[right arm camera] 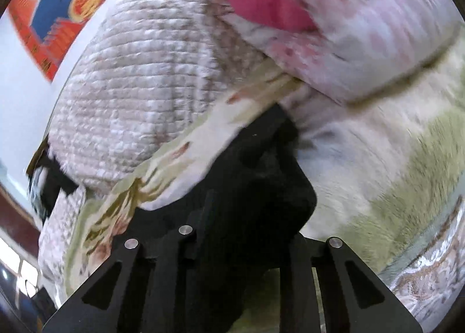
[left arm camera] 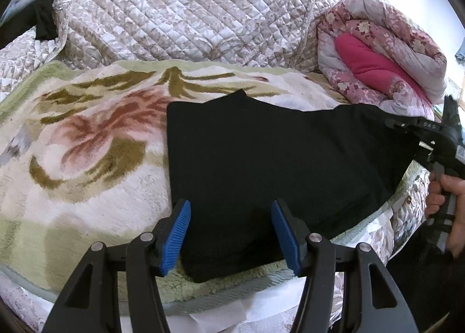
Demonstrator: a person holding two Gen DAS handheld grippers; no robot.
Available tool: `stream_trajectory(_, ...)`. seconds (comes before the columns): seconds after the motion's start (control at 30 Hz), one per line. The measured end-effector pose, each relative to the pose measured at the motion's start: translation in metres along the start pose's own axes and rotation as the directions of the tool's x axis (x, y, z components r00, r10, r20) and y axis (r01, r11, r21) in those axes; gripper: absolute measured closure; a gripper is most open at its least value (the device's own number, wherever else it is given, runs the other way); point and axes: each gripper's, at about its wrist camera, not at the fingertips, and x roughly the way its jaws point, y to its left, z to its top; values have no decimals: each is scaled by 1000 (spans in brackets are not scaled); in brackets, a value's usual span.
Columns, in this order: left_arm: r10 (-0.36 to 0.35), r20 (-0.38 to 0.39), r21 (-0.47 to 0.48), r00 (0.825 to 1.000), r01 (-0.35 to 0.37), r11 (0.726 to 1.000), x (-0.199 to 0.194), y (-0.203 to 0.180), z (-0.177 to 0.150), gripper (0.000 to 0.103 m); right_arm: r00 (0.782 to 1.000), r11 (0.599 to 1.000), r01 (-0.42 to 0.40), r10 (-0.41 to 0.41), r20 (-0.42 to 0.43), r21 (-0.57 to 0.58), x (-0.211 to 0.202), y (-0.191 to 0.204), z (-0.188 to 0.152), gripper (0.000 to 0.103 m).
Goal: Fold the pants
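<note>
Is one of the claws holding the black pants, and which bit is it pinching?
Yes. The right claw is pinching the black pants at their far right end and lifting it off the blanket. The left claw is open, holding nothing.

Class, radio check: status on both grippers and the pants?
Left gripper open above black pants. Right gripper shut on pants' right end, lifting it. Nothing blocking.

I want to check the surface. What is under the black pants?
The black pants lie on a floral blanket; it shows around them. The right gripper lifts one end. Directly beneath is covered.
</note>
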Motion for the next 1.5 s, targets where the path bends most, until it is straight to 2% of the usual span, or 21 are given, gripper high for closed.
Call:
stream_trajectory(0.3, 51, 20, -49, 998, -50, 998, -11, 20, 6, 42, 992, 972, -123, 118, -41, -199, -1, 95, -5, 82)
stream_trajectory(0.43, 86, 18, -81, 996, -84, 993, -16, 34, 8, 42, 980, 941, -190, 165, -109, -281, 14, 138, -26, 83)
stream_trajectory(0.5, 108, 16, -101, 994, -106, 989, -19, 42, 8, 42, 970, 919, -224, 176, -170, -324, 29, 160, -46, 83)
stream_trajectory(0.6, 158, 3, -131, 987, -156, 979, -23, 58, 7, 42, 951, 880, -255, 153, -269, -400, 54, 181, -85, 83)
stream_trajectory(0.7, 180, -21, -191, 983, -181, 965, -24, 77, 4, 42, 924, 852, -278, 111, -366, -443, 81, 185, -124, 82)
stream_trajectory(0.73, 185, -26, -207, 982, -186, 960, -25, 83, 2, 42, 922, 849, -270, 92, -375, -454, 87, 184, -133, 82)
stream_trajectory(0.8, 193, -33, -234, 981, -195, 952, -26, 92, 2, 42, 933, 842, -263, 98, -346, -471, 85, 183, -136, 81)
stream_trajectory(0.93, 193, -32, -260, 981, -195, 946, -27, 98, 1, 42, 937, 844, -246, 81, -339, -476, 81, 188, -130, 81)
stream_trajectory(1.1, 182, -17, -253, 983, -180, 950, -30, 95, 3, 42, 959, 807, -197, 41, -280, -556, 76, 215, -129, 82)
stream_trajectory(1.13, 182, -15, -253, 983, -179, 951, -30, 94, 3, 42, 957, 796, -190, 20, -288, -575, 81, 217, -133, 82)
stream_trajectory(1.2, 181, -14, -258, 983, -179, 950, -31, 96, 3, 42, 941, 783, -199, -17, -339, -589, 95, 215, -149, 77)
stream_trajectory(1.23, 182, -14, -262, 983, -179, 948, -31, 97, 3, 42, 948, 776, -201, 0, -317, -598, 91, 214, -152, 73)
stream_trajectory(1.27, 182, -12, -266, 983, -179, 947, -32, 98, 3, 42, 953, 772, -212, 29, -300, -599, 85, 214, -152, 63)
stream_trajectory(1.33, 186, -3, -277, 982, -180, 944, -35, 102, 3, 42, 937, 785, -275, 90, -337, -555, 77, 214, -150, 49)
stream_trajectory(1.37, 189, -1, -281, 982, -181, 942, -35, 103, 3, 42, 927, 790, -303, 115, -356, -533, 73, 215, -149, 45)
stream_trajectory(1.5, 185, 4, -301, 983, -175, 937, -37, 109, 3, 42, 896, 763, -419, 258, -362, -492, 44, 222, -142, 45)
